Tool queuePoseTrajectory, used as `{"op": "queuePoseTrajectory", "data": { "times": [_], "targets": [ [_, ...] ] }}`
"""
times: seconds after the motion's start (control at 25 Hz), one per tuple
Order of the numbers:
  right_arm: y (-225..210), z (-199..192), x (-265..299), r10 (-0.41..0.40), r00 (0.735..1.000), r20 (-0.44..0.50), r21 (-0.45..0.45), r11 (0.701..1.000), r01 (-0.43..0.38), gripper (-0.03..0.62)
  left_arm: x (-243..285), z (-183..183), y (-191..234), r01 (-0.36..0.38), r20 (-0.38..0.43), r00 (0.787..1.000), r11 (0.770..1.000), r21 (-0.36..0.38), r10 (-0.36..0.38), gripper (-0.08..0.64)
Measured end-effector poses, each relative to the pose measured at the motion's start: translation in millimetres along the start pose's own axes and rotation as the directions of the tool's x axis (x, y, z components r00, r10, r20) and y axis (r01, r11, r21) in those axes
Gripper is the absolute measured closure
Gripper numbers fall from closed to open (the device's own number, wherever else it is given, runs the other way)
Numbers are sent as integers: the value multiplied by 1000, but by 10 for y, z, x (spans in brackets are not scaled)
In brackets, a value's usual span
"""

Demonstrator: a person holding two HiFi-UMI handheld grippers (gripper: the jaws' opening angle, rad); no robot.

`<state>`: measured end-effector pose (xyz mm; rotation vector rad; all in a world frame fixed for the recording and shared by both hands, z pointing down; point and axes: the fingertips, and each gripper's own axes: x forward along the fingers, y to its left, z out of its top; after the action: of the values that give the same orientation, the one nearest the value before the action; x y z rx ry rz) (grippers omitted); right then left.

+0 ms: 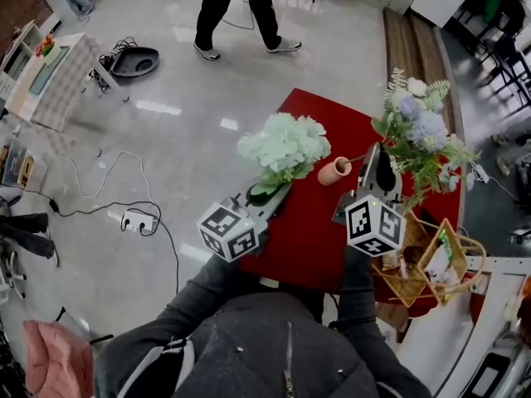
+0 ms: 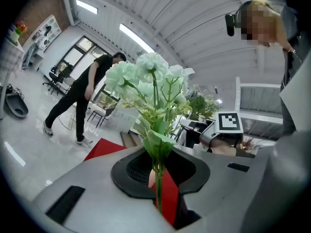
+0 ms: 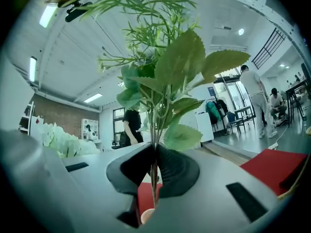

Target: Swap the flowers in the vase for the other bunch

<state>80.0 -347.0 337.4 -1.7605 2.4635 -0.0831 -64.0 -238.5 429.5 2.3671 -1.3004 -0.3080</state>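
Observation:
A small pink vase (image 1: 334,171) stands empty on the red table (image 1: 303,239). My left gripper (image 1: 267,193) is shut on the stems of a pale green-white bunch (image 1: 284,146), which it holds just left of the vase. In the left gripper view the stems (image 2: 158,188) are pinched between the jaws of the left gripper (image 2: 158,171), with the blooms (image 2: 150,74) upright. My right gripper (image 1: 375,171) is shut on a purple and white bunch (image 1: 419,131) right of the vase. In the right gripper view the thin stems (image 3: 154,178) hang above the vase rim (image 3: 147,215).
A wicker basket (image 1: 415,282) with small items sits at the table's right end. A person (image 1: 236,7) walks across the floor beyond the table. Cables and a power strip (image 1: 137,220) lie on the floor to the left. A wooden bench (image 1: 415,44) runs along the back right.

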Motion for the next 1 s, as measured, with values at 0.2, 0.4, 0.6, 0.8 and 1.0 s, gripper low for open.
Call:
{"op": "queuePoseTrajectory", "data": {
  "times": [0.2, 0.4, 0.6, 0.8, 1.0],
  "targets": [
    [-98, 191, -140, 6, 999, 43, 32, 999, -8, 560, 41, -54, -124, 15, 1, 1000, 1000, 9, -15, 492],
    [-318, 287, -332, 0, 997, 73, 29, 1000, -2, 560, 141, -183, -279, 23, -3, 1000, 999, 27, -23, 492],
    [-403, 348, -458, -31, 996, 83, 10, 999, 31, 560, 170, -169, -322, 44, -7, 999, 999, 30, -44, 491],
    [-571, 270, -628, -73, 996, 58, 3, 997, 73, 560, 237, -197, -409, 70, -19, 997, 997, 31, -69, 489],
    [-622, 97, -806, -124, 992, 20, -18, 992, 124, 560, 243, -184, -449, 108, -30, 994, 994, 35, -107, 489]
  ]
}}
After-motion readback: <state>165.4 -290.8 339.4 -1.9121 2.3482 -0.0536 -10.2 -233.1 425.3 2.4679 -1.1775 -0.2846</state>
